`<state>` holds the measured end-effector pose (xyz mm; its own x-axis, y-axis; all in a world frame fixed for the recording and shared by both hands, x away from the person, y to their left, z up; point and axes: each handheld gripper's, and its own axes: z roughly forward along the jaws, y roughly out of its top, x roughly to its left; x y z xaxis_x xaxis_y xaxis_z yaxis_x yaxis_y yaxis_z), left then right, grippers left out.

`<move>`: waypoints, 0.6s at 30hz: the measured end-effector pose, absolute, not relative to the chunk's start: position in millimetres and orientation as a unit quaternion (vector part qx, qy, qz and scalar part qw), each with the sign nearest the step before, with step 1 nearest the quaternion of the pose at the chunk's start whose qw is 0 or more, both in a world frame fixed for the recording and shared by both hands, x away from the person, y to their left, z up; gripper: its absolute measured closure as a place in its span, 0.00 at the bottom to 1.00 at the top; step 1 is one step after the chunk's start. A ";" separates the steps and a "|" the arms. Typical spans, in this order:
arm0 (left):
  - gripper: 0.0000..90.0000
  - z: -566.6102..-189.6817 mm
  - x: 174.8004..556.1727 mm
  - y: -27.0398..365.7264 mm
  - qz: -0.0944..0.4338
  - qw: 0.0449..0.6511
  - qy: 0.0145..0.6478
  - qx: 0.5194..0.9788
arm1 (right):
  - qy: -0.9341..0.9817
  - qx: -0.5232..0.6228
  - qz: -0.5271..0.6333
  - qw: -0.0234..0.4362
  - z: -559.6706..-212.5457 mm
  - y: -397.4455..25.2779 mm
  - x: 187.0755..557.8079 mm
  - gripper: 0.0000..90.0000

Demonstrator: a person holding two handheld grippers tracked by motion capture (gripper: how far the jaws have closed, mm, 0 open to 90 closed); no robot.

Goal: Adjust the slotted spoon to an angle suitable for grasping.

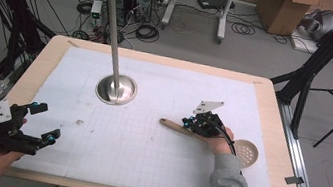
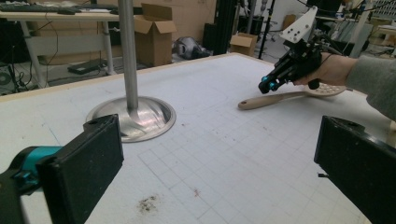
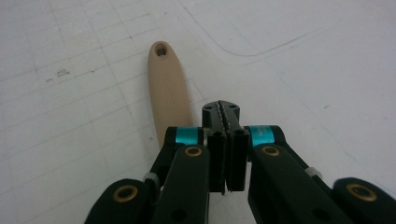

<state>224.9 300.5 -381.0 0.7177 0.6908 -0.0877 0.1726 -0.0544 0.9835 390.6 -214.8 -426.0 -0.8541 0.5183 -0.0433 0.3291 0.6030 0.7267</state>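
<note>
Work in hand: we take it to be picking up the spoon (image 1: 208,138), perhaps to hang it on the stand (image 1: 115,88) (a guess from the hooks at its top).
Spoon: it lies flat on the table (image 1: 144,156), right of centre, its perforated bowl toward the right edge and its handle pointing at the stand.
Right gripper (image 1: 189,123): we hold it just over the handle; in its own view the jaws are pressed together with nothing between them, and the handle (image 3: 169,95) runs beside them, not in them.
Left gripper (image 1: 43,122): jaws wide apart, empty, low at the near left corner, well apart from the spoon.
Done: only the approach, as we judge it.
Left: spread the right jaws, close on the handle, lift, carry to the stand (all still ahead).
</note>
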 end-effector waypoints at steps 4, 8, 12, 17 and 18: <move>0.02 -380.8 224.6 300.5 0.210 0.614 0.312 0.694 | 0.881 0.241 0.384 0.132 -418.7 -224.0 387.7 1.00; 0.02 -380.6 224.5 300.3 0.211 0.615 0.312 0.693 | 0.876 0.238 0.396 0.136 -410.5 -233.7 383.1 0.96; 0.02 -380.8 224.6 299.9 0.209 0.614 0.311 0.695 | 0.872 0.234 0.407 0.136 -404.6 -244.9 379.5 0.87; 0.02 -381.5 225.4 299.0 0.208 0.613 0.311 0.696 | 0.870 0.233 0.414 0.135 -399.5 -254.8 375.6 0.66; 0.02 -381.8 225.4 299.3 0.207 0.612 0.311 0.697 | 0.870 0.234 0.413 0.135 -398.4 -256.2 375.1 0.60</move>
<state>225.4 299.3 -381.8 0.7207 0.6869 -0.0932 0.1804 -0.0560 0.9820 375.1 -256.2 -398.4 -0.8539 0.5186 -0.0425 0.2952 0.5501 0.7812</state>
